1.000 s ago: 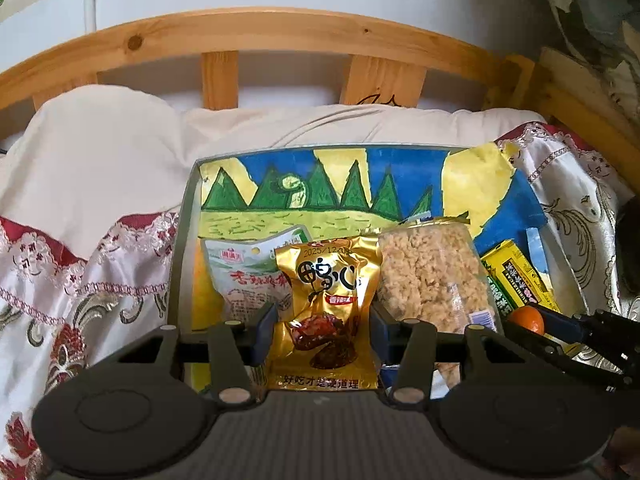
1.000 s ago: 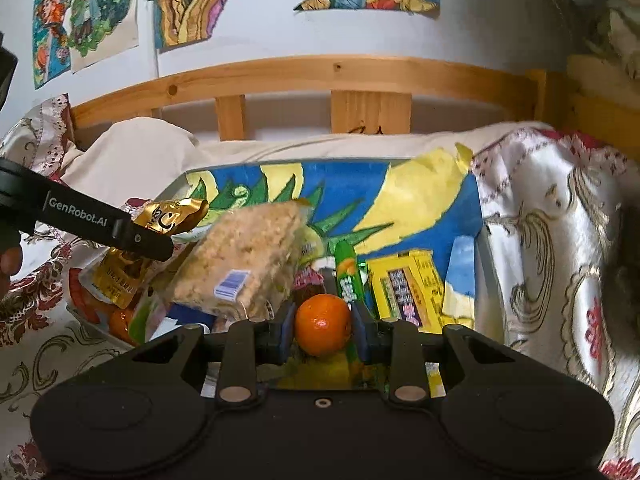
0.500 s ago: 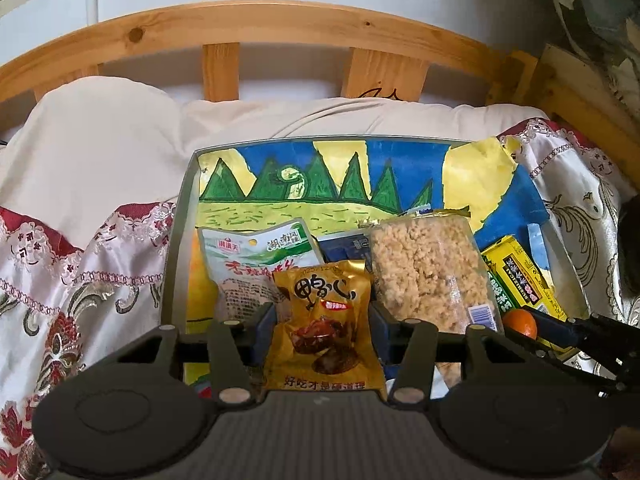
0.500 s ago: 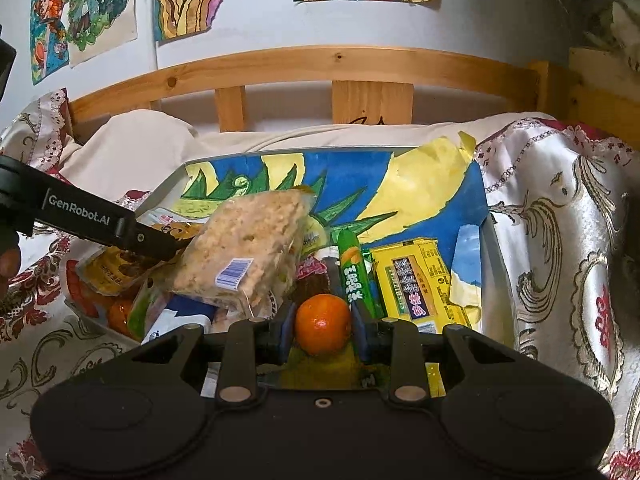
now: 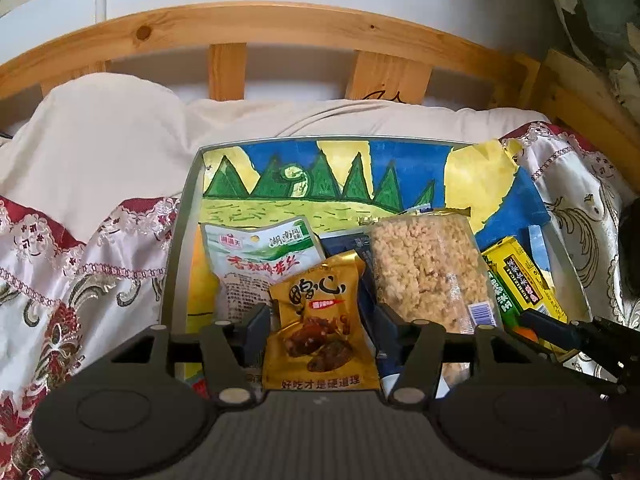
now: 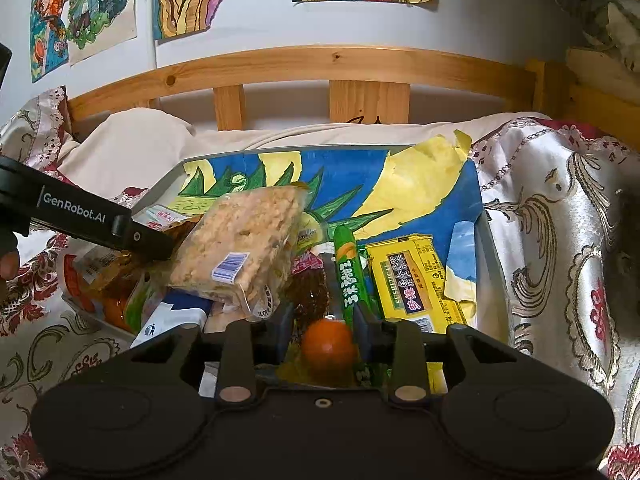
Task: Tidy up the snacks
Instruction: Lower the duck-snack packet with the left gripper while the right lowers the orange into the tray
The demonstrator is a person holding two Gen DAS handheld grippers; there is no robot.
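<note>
Left fingers: left gripper (image 5: 322, 326) has just been opening, and the gold snack packet (image 5: 320, 330) sits between its jaws. The pads look to stand just off the packet's edges, though the packet hides part of them, so contact cannot be ruled out.
Gold packet: lies on the other snacks at the near end of the tray, printed face up.
Right fingers: right gripper (image 6: 325, 330) has just been opening a little; its jaws stand narrow on either side of the small orange (image 6: 328, 346), with a sliver of gap on the left and the right pad about touching the fruit.
Orange: low in the tray's near right part, beside the green stick pack (image 6: 349, 270).
Neighbours: a clear rice-crisp bag (image 5: 426, 270) lies tilted just right of the gold packet; a white-green pouch (image 5: 260, 258) lies behind and left of it; a yellow box (image 6: 412, 280) lies flat right of the green stick pack.
Tray: grey tray (image 5: 176, 264) lined with a painted sheet of green trees, blue sky and yellow; its far half is bare of snacks.
Surroundings: tray rests on a patterned bedspread (image 5: 60, 280), with a wooden headboard (image 5: 280, 24) behind it.
</note>
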